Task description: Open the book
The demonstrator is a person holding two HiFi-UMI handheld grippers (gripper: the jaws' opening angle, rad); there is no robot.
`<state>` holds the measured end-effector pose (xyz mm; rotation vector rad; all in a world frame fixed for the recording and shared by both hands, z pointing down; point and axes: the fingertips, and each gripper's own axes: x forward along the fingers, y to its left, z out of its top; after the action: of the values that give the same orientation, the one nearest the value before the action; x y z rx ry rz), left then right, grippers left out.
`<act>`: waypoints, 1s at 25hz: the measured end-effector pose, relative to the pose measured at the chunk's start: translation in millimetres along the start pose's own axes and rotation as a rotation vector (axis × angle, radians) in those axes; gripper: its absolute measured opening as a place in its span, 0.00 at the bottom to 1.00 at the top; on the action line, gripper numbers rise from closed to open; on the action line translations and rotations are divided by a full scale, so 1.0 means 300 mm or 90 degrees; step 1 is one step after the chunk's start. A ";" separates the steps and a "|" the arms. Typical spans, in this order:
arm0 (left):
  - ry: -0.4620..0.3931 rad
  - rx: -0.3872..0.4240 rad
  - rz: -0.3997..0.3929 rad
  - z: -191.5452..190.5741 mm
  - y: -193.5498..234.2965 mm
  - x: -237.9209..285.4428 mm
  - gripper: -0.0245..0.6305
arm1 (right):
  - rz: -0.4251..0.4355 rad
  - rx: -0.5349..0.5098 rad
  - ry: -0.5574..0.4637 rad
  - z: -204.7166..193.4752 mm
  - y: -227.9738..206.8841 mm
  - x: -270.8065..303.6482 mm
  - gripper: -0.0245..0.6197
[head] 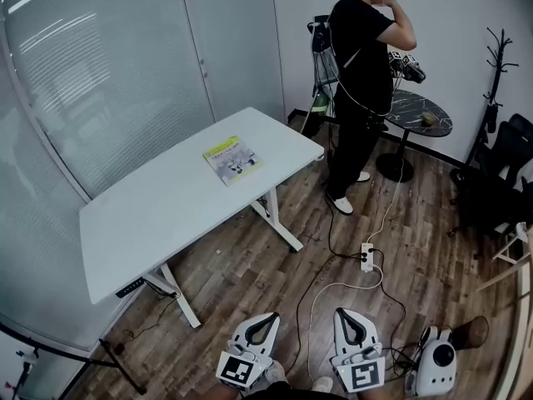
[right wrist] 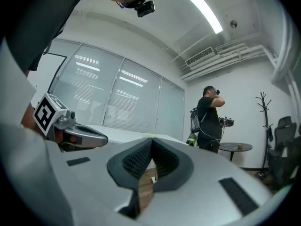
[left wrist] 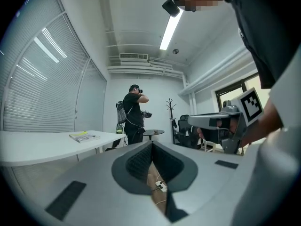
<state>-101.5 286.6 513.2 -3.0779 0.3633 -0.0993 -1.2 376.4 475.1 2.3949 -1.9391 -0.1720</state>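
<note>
The book (head: 231, 159), a thin volume with a yellow-green band across its white illustrated cover, lies closed and flat near the far end of the white desk (head: 158, 215), slightly skewed to its edges.

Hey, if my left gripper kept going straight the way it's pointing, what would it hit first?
Probably the small round table by the standing person. The left gripper points level, passing right of the white table; depth is hard to judge.
</note>
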 end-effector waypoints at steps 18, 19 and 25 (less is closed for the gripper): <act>-0.004 0.027 0.013 -0.024 0.280 0.026 0.05 | -0.003 -0.016 0.040 -0.057 0.055 0.239 0.05; -0.003 0.029 0.011 -0.030 0.289 0.047 0.05 | 0.002 -0.015 0.041 -0.065 0.047 0.262 0.05; -0.002 -0.008 0.054 -0.044 0.402 0.164 0.05 | 0.032 0.015 0.048 -0.115 -0.024 0.426 0.05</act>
<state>-82.3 157.5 523.6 -3.0694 0.4952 -0.0889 36.2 252.1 501.8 2.3288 -1.9755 -0.0557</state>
